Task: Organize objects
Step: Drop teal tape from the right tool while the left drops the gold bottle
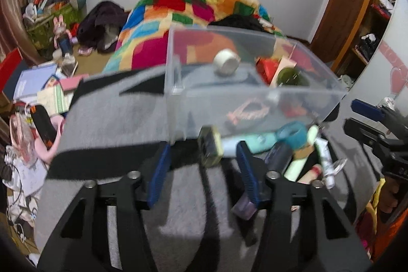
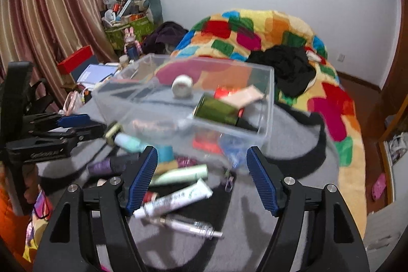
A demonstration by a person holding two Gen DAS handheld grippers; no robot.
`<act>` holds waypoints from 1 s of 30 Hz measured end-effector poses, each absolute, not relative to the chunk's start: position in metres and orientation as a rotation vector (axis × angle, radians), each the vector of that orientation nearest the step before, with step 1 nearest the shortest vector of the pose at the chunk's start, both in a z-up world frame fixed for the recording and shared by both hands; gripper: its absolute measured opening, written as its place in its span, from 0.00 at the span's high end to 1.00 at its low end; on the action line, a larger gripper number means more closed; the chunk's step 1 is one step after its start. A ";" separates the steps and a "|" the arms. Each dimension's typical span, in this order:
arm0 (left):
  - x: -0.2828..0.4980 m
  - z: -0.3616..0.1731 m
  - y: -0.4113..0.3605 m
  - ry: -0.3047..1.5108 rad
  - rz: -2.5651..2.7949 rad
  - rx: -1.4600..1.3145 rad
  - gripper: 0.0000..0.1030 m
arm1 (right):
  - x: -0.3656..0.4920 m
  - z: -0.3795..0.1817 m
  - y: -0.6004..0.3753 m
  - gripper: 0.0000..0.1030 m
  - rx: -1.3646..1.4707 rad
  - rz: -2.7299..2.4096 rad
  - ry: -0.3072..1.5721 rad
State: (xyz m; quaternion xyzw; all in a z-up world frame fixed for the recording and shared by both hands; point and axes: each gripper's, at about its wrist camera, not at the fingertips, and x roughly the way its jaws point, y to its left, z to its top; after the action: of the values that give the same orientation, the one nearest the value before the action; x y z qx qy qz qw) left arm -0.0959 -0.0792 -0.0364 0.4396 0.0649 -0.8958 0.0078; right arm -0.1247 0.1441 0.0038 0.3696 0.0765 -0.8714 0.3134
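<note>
A clear plastic bin (image 1: pixel 255 98) (image 2: pixel 142 106) stands on a grey mat. It holds a white tape roll (image 1: pixel 226 63) (image 2: pixel 181 86), a green can (image 1: pixel 290 77) (image 2: pixel 216 111), a red packet and a beige card. My left gripper (image 1: pixel 204 165) is open, its blue pads (image 1: pixel 159 175) either side of a small yellow-green tin (image 1: pixel 210 148) (image 2: pixel 112 133) just in front of the bin. My right gripper (image 2: pixel 201 177) is open above loose tubes: a white tube (image 2: pixel 176 200), a pale green tube (image 2: pixel 181 173) and a clear pen-like bottle (image 2: pixel 188 224).
A teal tape roll (image 1: pixel 293 135) (image 2: pixel 164 153), a mint tube (image 1: pixel 244 142) and a purple bottle (image 2: pixel 102 166) lie in front of the bin. A patchwork blanket (image 2: pixel 255 32) covers the bed behind. Books and clutter (image 1: pixel 46 83) lie at the left. The right gripper shows at the left view's edge (image 1: pixel 374 124).
</note>
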 end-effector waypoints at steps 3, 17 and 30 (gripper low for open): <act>-0.096 -0.048 -0.081 0.213 -2.782 1.407 0.57 | -0.121 -0.005 0.141 0.33 0.996 -2.276 0.208; -0.107 -0.049 -0.078 0.193 -2.794 1.408 0.64 | -0.130 -0.024 0.102 0.35 1.063 -2.153 0.224; -0.114 -0.055 -0.077 0.178 -2.771 1.484 0.71 | -0.145 -0.037 0.092 0.49 1.130 -2.102 0.205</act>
State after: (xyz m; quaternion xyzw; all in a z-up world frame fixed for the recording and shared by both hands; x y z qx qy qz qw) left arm -0.1141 -0.0772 -0.0545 0.4713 0.0565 -0.8802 -0.0033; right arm -0.1454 0.0915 -0.0365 0.4392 0.0795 -0.8173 0.3644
